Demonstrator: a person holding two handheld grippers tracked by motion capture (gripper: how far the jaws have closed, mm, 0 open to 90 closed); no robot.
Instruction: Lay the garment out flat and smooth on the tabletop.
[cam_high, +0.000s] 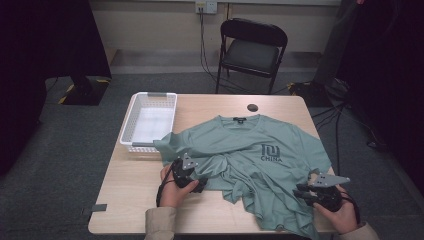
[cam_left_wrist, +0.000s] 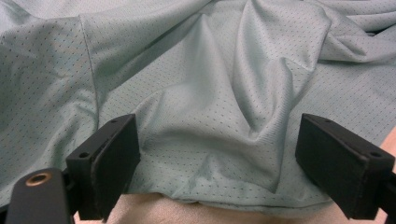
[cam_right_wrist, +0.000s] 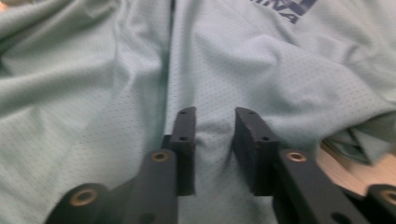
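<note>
A soft, light, slippery green T-shirt (cam_high: 250, 155) is lying rumpled at centre frame; both grippers, left (cam_left_wrist: 210, 154) and right (cam_right_wrist: 214, 140), are hovering open-jawed over its bunched hem folds, the likeliest pinch points.

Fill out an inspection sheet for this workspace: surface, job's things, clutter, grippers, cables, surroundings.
Surface: wooden table, bare at the near left.
Job's things: green T-shirt, rumpled, print up, its lower hem hanging over the near edge.
Clutter: white basket at the far left with a sleeve touching it; a small dark round object near the far edge.
Grippers: left gripper open, fingers wide apart over a fold; right gripper fingers narrowly apart with fabric between them, not pinching.
Cables: wires run from the wall socket to the floor.
Surroundings: folding chair behind the table; grey carpet.
</note>
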